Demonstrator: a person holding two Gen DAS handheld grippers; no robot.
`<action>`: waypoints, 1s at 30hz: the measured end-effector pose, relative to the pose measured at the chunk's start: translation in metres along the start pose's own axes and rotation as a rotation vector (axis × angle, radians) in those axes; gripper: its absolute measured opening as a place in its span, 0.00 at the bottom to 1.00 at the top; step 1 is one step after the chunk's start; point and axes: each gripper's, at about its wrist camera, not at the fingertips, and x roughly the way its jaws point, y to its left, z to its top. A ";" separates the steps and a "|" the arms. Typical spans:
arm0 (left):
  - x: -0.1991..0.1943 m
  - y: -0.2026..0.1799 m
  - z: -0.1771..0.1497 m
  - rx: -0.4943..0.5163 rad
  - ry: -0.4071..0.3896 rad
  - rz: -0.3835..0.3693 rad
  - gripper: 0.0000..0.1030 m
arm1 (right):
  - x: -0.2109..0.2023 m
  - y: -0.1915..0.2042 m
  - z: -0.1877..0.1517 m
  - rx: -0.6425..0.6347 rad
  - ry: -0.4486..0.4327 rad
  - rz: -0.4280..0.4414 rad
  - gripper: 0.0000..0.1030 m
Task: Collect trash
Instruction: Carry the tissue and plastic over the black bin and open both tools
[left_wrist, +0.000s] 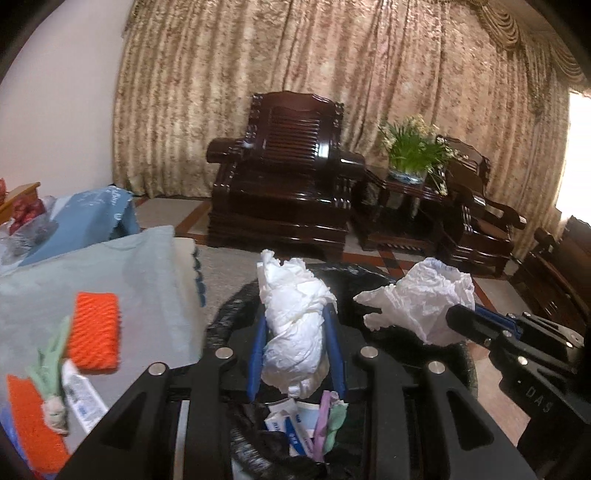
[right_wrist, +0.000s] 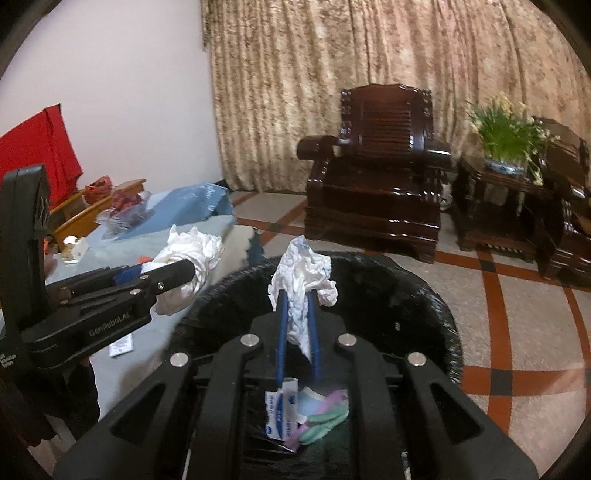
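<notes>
We hold a crumpled tissue (left_wrist: 295, 325) in the left tool (left_wrist: 297, 350), another wad (right_wrist: 303, 288) in the right tool (right_wrist: 298, 332), both at frame centre over the black bin (right_wrist: 424, 295); next, release.

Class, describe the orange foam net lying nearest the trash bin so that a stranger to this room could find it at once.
Start at the black-lined trash bin below the grippers, then look left to the pale blue cloth covering the table beside it. The orange foam net lies flat on that cloth. Its bright orange mesh sets it apart from the green-and-white wrappers beside it; a second orange piece lies farther from the bin.
</notes>
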 end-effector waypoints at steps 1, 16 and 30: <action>0.004 -0.003 0.000 0.002 0.005 -0.007 0.30 | 0.001 -0.005 -0.003 0.008 0.005 -0.006 0.12; -0.023 0.025 -0.008 0.000 -0.013 0.066 0.88 | -0.007 -0.011 -0.016 0.092 0.006 -0.078 0.95; -0.114 0.108 -0.041 -0.095 -0.052 0.264 0.90 | -0.010 0.075 -0.007 0.030 -0.012 0.064 0.95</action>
